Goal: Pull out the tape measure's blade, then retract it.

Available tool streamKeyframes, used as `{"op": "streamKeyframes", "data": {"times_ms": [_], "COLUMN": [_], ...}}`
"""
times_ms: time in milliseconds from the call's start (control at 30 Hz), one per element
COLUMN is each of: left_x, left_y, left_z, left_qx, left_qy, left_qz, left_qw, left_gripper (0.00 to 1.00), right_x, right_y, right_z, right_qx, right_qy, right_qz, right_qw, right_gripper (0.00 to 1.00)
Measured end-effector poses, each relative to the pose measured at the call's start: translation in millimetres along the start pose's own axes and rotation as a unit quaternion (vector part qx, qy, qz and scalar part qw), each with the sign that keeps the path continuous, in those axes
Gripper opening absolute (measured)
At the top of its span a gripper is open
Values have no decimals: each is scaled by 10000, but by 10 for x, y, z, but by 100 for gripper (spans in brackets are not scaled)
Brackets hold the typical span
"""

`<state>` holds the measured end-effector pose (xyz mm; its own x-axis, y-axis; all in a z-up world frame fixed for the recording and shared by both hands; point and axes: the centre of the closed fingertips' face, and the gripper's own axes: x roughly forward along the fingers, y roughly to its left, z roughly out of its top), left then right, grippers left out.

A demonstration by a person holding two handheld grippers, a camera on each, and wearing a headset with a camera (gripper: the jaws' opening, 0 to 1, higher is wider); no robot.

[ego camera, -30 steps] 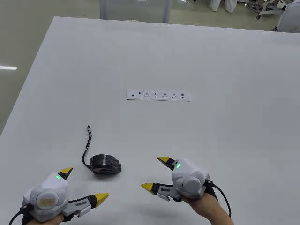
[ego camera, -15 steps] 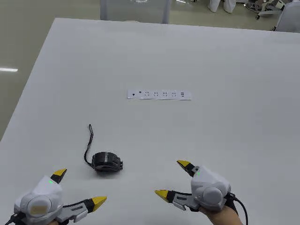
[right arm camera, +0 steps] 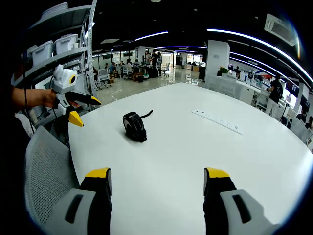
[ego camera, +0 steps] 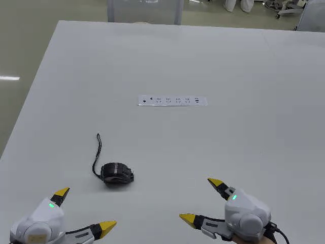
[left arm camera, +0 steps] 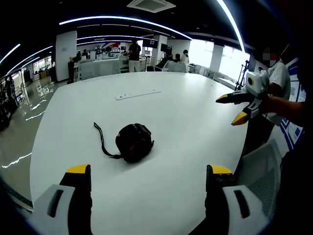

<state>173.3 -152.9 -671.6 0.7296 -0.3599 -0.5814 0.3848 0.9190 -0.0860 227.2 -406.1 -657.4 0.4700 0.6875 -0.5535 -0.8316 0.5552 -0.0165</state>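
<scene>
Count on the table [ego camera: 238, 66]: one tape measure [ego camera: 117, 174], one power strip [ego camera: 172, 100], two grippers.

The tape measure is black and lies on the white surface toward its near left corner, in from both edges. Its one black strap [ego camera: 96, 151] trails flat from the case toward the far edge. The power strip is white and lies about mid-table, parallel to the far edge and well apart from the tape measure.

The left gripper [ego camera: 84, 209] hovers at the near edge, near the tape measure but not touching it. Its jaws are spread wide and grasp nothing. The right gripper [ego camera: 200, 200] hovers at the near edge further right, jaws likewise released and empty.

The surface is plain matte white. The room is an open hall with a glossy floor, curved ceiling light strips, one shelving unit with bins [right arm camera: 58, 44] and several people in the distance.
</scene>
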Motion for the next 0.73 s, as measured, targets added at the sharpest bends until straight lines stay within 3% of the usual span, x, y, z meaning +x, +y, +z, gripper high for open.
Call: {"op": "streamKeyframes", "data": {"times_ms": [400, 733], "left_x": [-182, -271], "left_y": [-42, -68], "left_z": [-66, -83], "left_qx": [13, -89], "left_qy": [33, 10], "left_qz": [80, 110], "left_qw": [10000, 9999], "left_gripper": [99, 99], "right_x": [-250, -341], "right_y": [15, 34], "right_z": [-83, -58], "right_qx": [167, 285], "right_qy": [40, -71], "right_qz": [-141, -194], "right_qw": [9998, 9994], "right_gripper": [82, 89]}}
